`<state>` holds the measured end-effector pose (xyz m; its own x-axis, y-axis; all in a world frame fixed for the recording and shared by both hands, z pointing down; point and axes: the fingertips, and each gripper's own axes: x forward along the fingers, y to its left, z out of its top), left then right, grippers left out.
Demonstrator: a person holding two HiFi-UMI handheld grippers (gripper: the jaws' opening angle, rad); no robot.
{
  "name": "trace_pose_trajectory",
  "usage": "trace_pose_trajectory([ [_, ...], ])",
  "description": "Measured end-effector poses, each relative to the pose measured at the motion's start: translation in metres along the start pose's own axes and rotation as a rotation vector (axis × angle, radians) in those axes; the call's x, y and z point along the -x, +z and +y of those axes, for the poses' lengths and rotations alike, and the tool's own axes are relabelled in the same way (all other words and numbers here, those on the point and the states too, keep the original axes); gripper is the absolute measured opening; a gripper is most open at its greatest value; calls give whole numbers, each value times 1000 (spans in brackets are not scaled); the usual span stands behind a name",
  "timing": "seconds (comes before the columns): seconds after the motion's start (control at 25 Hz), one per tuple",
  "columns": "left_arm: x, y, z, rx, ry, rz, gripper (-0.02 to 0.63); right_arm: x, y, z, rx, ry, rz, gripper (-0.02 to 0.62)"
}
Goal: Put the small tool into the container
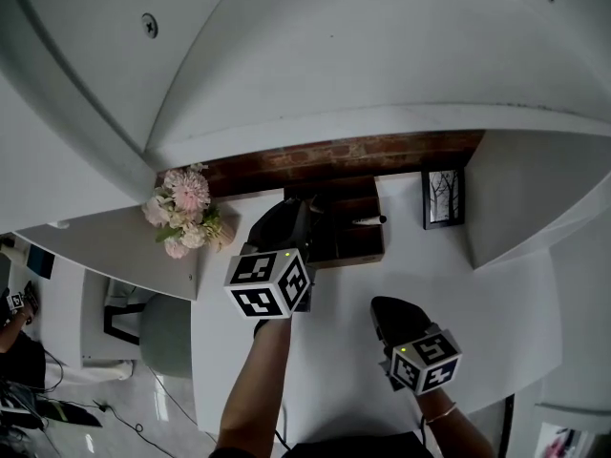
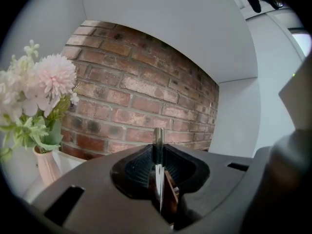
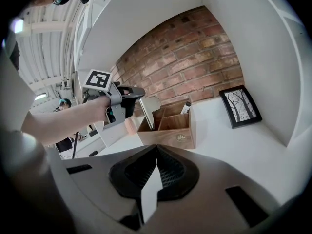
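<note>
The small tool (image 3: 146,113) is a thin flat silver metal piece. My left gripper (image 3: 140,95) is shut on it and holds it over the left compartment of the wooden container (image 3: 170,128), with the tool's lower end at the box's rim. In the left gripper view the tool (image 2: 158,138) stands on edge between the closed pads of that gripper (image 2: 158,155). In the head view the left gripper (image 1: 307,216) reaches over the container (image 1: 358,244). My right gripper (image 1: 385,311) is nearer me on the white desk, shut, with nothing in it (image 3: 156,155).
A white pen (image 3: 185,107) leans in the container's back compartment. A black picture frame (image 3: 240,106) stands to the right of it. A pink vase of flowers (image 2: 39,91) is at the left, by the desk edge. A brick wall (image 2: 146,96) closes the back.
</note>
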<state>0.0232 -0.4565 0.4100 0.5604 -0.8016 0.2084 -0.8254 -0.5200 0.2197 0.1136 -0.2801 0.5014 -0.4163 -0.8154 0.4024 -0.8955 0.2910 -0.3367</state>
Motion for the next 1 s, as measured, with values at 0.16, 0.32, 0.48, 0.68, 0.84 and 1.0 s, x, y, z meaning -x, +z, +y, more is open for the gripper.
trace_pose_trajectory([
  [0.16,3,-1,-1,-4,2,-17,78,-2,-1,-3,-3,-1,6,5],
  [0.32,8,-7,0,-6,8,-19,78,-3,-5,-3,-2,0,14,5],
  [0.48,10,-25,4,3,15,16,78,-4,-7,-2,0,7,24,5],
  [0.68,6,-48,7,8,10,72,78,-4,-7,0,7,0,20,5],
  [0.84,4,-55,7,6,4,92,78,-4,-13,1,6,8,29,5],
  [1.0,1,-55,8,-4,5,109,78,-2,-6,2,10,2,9,5],
])
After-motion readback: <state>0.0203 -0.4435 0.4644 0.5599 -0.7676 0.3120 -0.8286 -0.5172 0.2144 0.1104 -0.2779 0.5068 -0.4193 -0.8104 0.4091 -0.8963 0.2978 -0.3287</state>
